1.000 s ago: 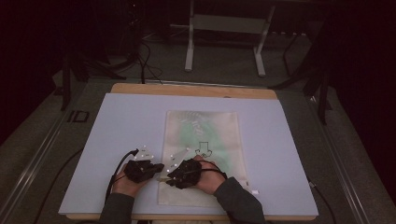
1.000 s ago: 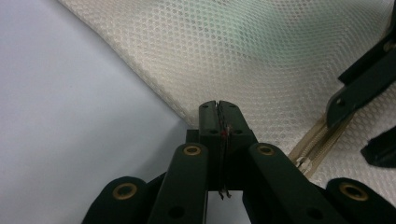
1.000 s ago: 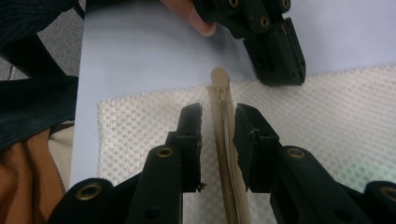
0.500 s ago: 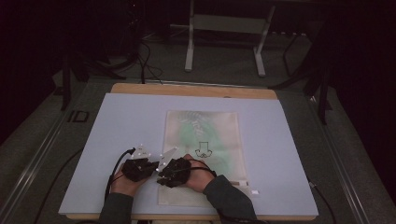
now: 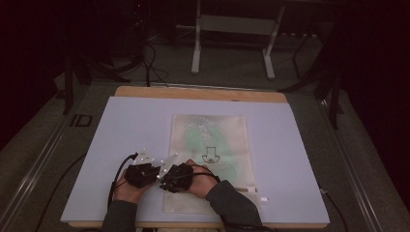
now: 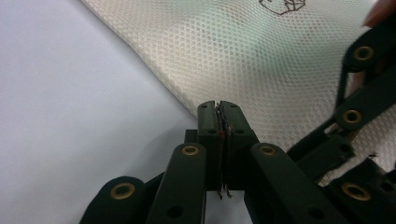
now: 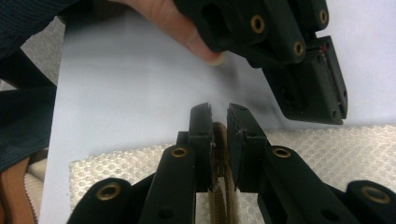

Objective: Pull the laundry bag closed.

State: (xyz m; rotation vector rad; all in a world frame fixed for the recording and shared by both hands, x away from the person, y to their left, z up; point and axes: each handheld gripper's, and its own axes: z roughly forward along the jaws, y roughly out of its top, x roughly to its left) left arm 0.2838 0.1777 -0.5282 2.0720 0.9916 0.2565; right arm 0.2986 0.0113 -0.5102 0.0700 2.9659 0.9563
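Observation:
A cream mesh bag (image 5: 212, 135) with a small black print lies flat on the pale table mat (image 5: 125, 130). Both grippers meet at its near left corner. My left gripper (image 5: 153, 173) is shut, its tips (image 6: 219, 105) right at the edge of the mesh (image 6: 261, 56); whether they pinch it is unclear. My right gripper (image 5: 167, 181) sits against it. In the right gripper view its jaws (image 7: 219, 109) are closed on the bag's tan zipper strip (image 7: 219, 137). The left gripper (image 7: 322, 84) hangs just beyond, with a thumb on it.
The mat covers a wooden board (image 5: 203, 93) whose far edge shows. Beyond it stand a white metal frame (image 5: 232, 43) and cables on the dark floor. A small white tag (image 5: 263, 199) lies by the bag's near right corner. Bare mat lies to the left and right.
My right gripper has slid left along the bag's near edge until it rests against the left gripper. The left gripper has barely moved.

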